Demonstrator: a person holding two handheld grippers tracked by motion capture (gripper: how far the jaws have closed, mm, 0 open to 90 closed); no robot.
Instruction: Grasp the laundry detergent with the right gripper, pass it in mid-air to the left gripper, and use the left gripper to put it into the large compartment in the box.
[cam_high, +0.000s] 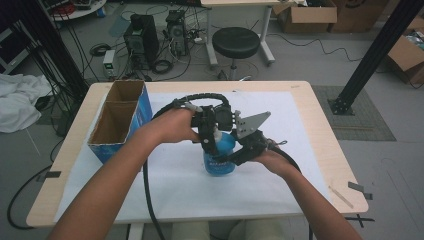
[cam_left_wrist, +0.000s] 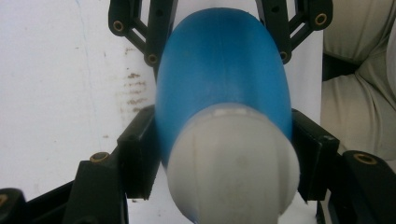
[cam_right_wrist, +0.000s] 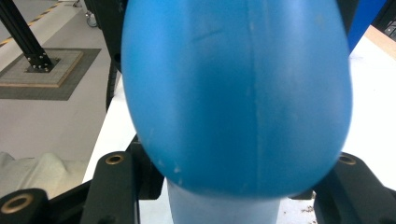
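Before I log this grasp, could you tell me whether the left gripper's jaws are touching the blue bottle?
Touching. In the left gripper view, the left gripper has both black jaws pressed against the sides of the blue bottle, just above its white cap.

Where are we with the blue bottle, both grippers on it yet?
Done: the blue bottle stands upright on the white sheet, and both grippers are shut on it. In hand: the right gripper clamps the body, and the left gripper sits up near the white cap. Left: the cap is still on, probably to be twisted off. The cardboard box stands apart to the left.
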